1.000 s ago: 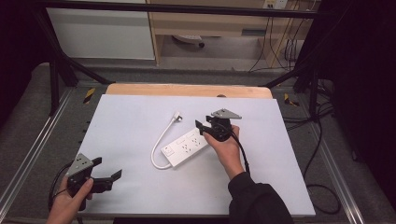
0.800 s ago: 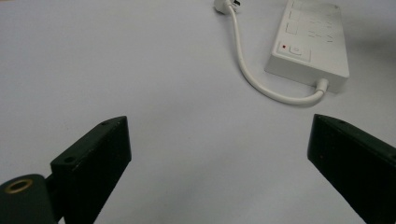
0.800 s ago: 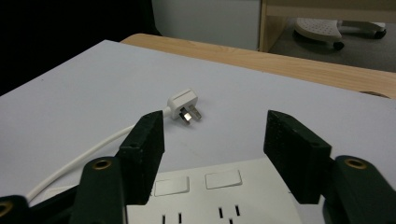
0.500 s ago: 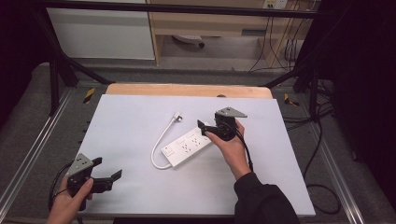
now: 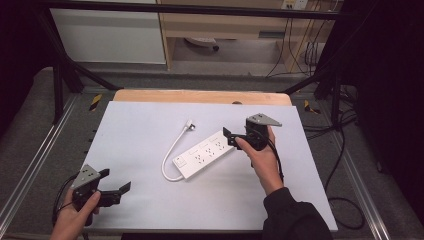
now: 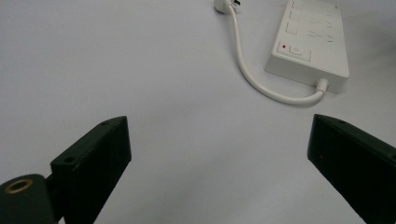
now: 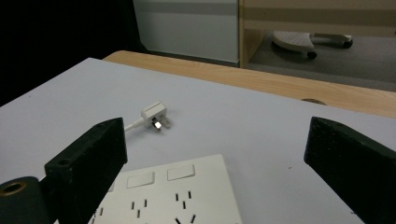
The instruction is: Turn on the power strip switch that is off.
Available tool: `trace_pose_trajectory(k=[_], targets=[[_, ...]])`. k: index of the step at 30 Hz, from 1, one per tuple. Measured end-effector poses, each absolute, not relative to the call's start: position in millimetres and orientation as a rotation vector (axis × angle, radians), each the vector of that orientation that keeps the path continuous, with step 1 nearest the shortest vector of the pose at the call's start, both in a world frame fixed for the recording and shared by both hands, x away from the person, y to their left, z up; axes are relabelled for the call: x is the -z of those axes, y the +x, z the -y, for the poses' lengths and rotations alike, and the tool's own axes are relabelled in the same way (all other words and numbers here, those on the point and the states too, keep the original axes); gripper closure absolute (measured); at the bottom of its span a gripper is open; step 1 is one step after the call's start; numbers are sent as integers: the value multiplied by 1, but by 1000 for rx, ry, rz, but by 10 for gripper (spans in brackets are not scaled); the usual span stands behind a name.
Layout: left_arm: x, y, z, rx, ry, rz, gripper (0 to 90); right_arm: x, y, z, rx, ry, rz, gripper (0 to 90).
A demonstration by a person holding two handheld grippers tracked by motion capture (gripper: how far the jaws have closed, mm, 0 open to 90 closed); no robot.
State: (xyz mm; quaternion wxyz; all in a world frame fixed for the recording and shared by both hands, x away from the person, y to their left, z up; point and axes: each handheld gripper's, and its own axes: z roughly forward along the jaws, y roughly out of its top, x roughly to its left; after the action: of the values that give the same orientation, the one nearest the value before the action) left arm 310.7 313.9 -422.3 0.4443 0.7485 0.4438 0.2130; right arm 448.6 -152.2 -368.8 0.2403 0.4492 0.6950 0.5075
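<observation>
High view: right tool (image 5: 231, 138) has pulled back from the far end of the white plastic power strip (image 5: 206, 154) since a second ago and sits a bit higher and further right; its jaws have just been opening and now stand wide with nothing between them, tips just beside the strip's far end. Strip itself hasn't shifted: it lies flat and diagonal mid white tabletop (image 5: 140, 130), switch end toward the person. Left tool (image 5: 116, 191) is unchanged at the near left corner, jaws wide, empty, well apart from the strip. The white cable (image 5: 170, 152) loops out of the strip's near end and runs up to the white plug (image 5: 189, 124) lying on the surface beyond. A bare wooden strip (image 5: 200, 96) edges the far side of the tabletop; metal frame rails and dark floor cables lie around. Nothing blocks the way to the strip. Left gripper view: the jaws frame bare tabletop (image 6: 140, 93); power strip (image 6: 310, 44) is at upper right, showing a rocker switch with a red dot beside it, and the cable (image 6: 261, 84) curves out of its end. Right gripper view: jaws wide apart, strip's socket face (image 7: 173, 198) right below between them, not touched; plug (image 7: 155, 116) lies beyond, prongs showing.
</observation>
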Motion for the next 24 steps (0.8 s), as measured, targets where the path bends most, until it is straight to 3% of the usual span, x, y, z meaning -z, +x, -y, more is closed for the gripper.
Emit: trace_pose_trajectory(k=[24], targets=[[423, 311, -314, -528, 1851, -1112, 62, 353, 421, 212, -1403, 1219, -1786, 67]])
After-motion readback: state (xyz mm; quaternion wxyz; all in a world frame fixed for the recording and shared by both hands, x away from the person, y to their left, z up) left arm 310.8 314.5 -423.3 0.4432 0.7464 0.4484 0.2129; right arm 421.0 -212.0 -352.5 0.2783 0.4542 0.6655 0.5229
